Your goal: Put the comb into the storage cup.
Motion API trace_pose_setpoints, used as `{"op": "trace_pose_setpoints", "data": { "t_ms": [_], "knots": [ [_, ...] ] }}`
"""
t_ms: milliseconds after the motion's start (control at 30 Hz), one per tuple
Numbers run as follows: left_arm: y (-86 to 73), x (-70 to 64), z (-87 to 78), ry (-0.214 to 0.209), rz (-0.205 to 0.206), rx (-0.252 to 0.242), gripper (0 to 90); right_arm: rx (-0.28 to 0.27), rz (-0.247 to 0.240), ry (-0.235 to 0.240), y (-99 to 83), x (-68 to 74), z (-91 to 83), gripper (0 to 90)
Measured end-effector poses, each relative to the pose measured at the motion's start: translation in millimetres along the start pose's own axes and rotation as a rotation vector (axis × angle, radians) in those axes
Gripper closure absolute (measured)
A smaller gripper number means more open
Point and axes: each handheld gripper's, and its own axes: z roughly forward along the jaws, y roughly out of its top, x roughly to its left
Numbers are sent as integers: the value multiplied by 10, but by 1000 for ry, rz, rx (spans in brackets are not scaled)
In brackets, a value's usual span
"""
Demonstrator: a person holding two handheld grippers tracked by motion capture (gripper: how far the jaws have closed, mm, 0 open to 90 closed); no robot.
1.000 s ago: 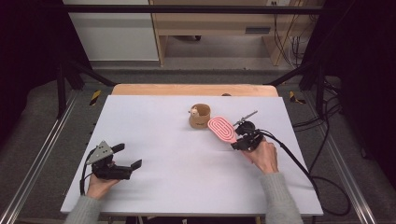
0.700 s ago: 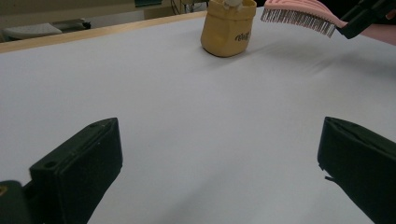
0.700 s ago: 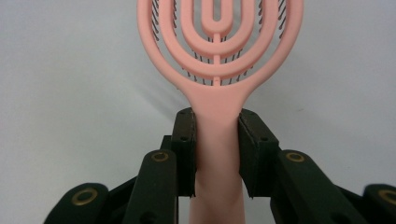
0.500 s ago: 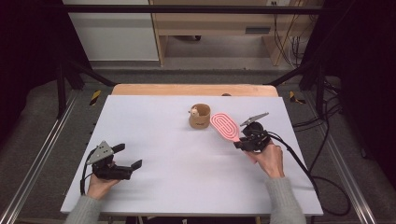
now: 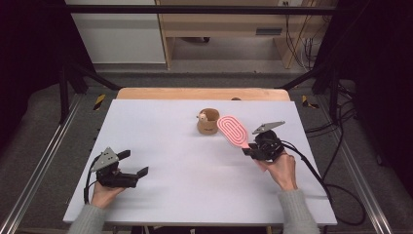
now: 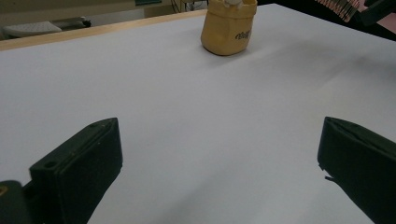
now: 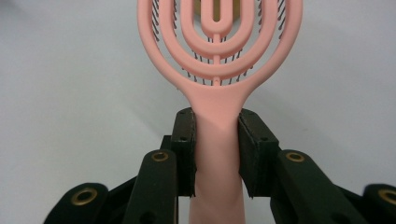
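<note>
A pink vented hairbrush [image 5: 233, 130] [image 7: 219, 56] is held above the white table [image 5: 195, 161], its head pointing toward a small tan cup [image 5: 208, 121] [image 6: 228, 25]. My right gripper [image 5: 249, 148] [image 7: 216, 140] is shut on the brush's handle, at the table's right side. The brush's bristles face down; its tip [image 6: 343, 7] peeks in at the left gripper view's top right. My left gripper [image 5: 134, 165] [image 6: 219, 172] rests near the table's front left, jaws wide open with nothing between them. The cup stands upright with something pale at its rim.
A wooden strip [image 5: 204, 93] runs along the table's far edge. Cables [image 5: 331, 185] trail off the right side to the floor. Metal rails [image 5: 44, 161] flank the table, and shelving [image 5: 234, 29] stands behind it.
My right gripper has lifted the hairbrush and drawn it slightly right and back from the cup. The left gripper has stayed where it was.
</note>
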Motion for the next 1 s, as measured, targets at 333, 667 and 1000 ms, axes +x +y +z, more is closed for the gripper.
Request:
{"op": "trace_pose_setpoints", "data": {
  "t_ms": [333, 667, 1000],
  "knots": [
    [8, -18, 6, -1, -2, 0, 0, -67, -6, 41, -20, 78, -49, 703],
    [28, -50, 19, 1, -9, -3, 0, -93, -20, 71, -49, 139, -31, 703],
    [71, -103, 33, -4, -10, -10, 0, -119, -24, 110, -73, 198, 3, 703]
  ]
}}
